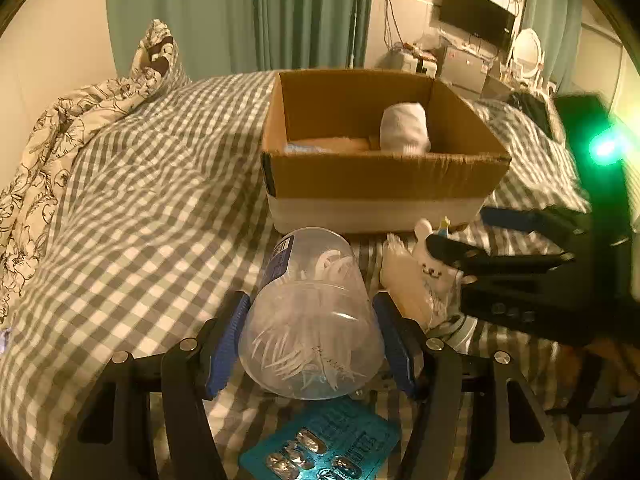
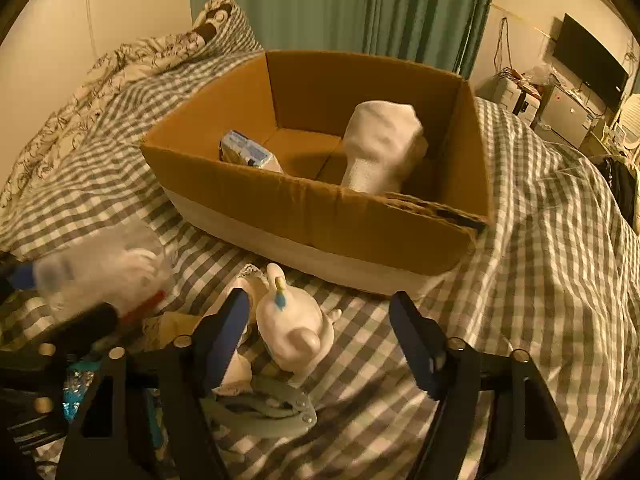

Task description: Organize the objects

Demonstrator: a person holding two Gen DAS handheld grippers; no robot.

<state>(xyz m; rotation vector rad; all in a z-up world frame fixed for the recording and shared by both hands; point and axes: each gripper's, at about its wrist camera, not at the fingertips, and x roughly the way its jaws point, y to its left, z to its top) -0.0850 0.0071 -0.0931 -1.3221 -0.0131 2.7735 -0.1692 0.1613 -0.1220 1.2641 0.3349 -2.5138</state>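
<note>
My left gripper (image 1: 312, 340) is shut on a clear plastic jar (image 1: 310, 312) of white floss picks, held above the checked bedspread. The jar shows blurred at the left of the right wrist view (image 2: 104, 272). My right gripper (image 2: 320, 332) is open around a small white plush toy (image 2: 292, 328) lying on the bed; the toy also shows in the left wrist view (image 1: 432, 264). An open cardboard box (image 1: 380, 176) stands beyond, holding a rolled white sock (image 2: 380, 144) and a blue-white packet (image 2: 248, 152).
A teal blister pack (image 1: 320, 448) lies under the left gripper. A grey tool (image 2: 264, 412) and a lacy white cloth (image 2: 236, 368) lie by the toy. A floral duvet (image 1: 60, 140) is bunched at the left. Curtains and a TV stand behind.
</note>
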